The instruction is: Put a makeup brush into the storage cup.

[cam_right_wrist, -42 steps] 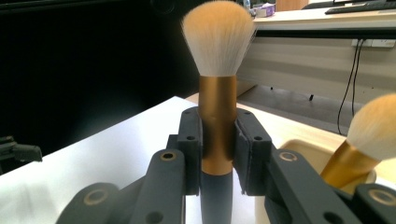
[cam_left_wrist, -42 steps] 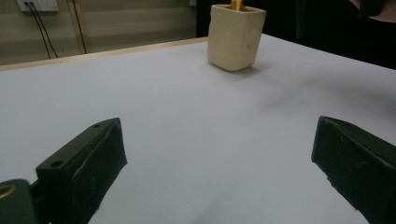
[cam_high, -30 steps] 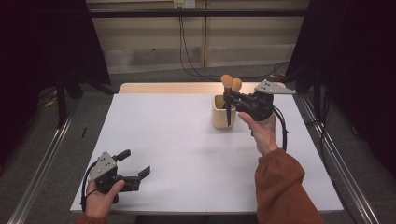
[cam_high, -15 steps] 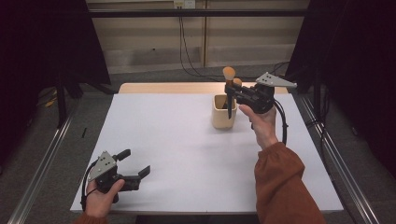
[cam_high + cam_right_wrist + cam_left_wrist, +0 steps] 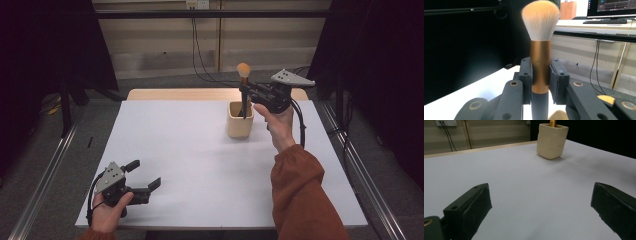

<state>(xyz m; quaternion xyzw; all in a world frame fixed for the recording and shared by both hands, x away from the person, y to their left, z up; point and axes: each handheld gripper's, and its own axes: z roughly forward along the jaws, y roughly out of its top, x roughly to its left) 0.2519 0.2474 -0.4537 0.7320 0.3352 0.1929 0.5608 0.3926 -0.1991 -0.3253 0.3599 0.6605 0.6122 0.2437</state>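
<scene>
Brush (image 5: 243,75) upright in raised right hand-held gripper (image 5: 246,94), above cup (image 5: 239,122)

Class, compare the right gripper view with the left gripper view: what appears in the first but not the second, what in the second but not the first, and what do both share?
Right gripper view: the right gripper clamped on a makeup brush at its copper ferrule, bristles up, with a monitor on a desk behind.

Left gripper view: the left gripper, jaws wide apart with nothing between them, and the cream holder standing upright.

Both: the white table.
</scene>
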